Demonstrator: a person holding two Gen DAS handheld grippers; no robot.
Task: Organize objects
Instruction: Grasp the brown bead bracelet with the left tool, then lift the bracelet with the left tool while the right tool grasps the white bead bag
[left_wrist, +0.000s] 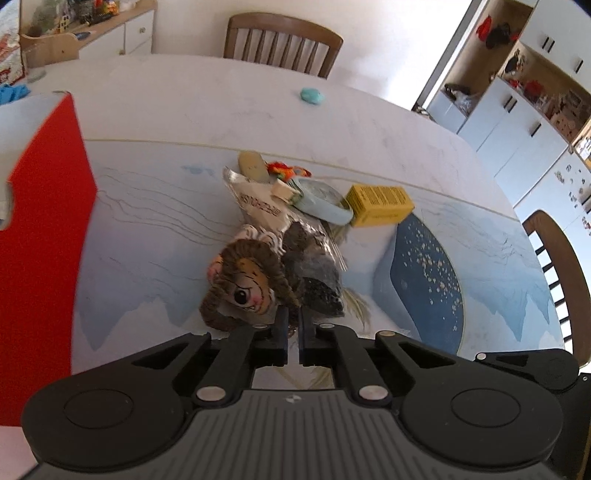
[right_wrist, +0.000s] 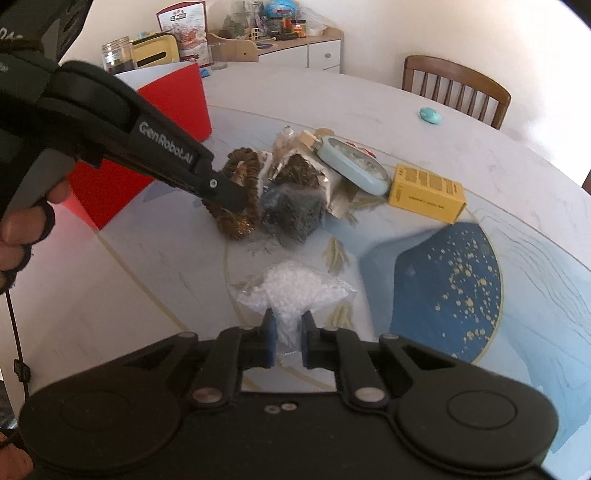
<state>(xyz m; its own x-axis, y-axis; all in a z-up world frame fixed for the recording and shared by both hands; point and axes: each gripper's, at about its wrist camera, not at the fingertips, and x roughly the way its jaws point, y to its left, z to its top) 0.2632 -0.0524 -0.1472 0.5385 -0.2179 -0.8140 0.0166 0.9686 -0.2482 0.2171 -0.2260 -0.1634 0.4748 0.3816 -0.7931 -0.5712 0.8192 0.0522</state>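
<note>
A small doll (left_wrist: 243, 288) with brown braided hair lies on the blue patterned mat (left_wrist: 147, 236) at the near end of a heap of items. My left gripper (left_wrist: 294, 315) is shut on a strand of its hair at the head's right side. In the right wrist view the left gripper (right_wrist: 231, 199) reaches in from the left, its tip on the doll (right_wrist: 240, 218). My right gripper (right_wrist: 288, 332) is shut on the neck of a clear bag of white beads (right_wrist: 291, 291), apart from the heap.
A red box (left_wrist: 40, 221) (right_wrist: 170, 107) stands at the left. The heap holds a bag of dark material (left_wrist: 314, 273) (right_wrist: 291, 214), a pale blue oval tin (left_wrist: 321, 206) (right_wrist: 354, 170) and a yellow carton (left_wrist: 380, 205) (right_wrist: 424, 192). A teal lump (left_wrist: 312, 96) lies far back near a chair (left_wrist: 280, 40).
</note>
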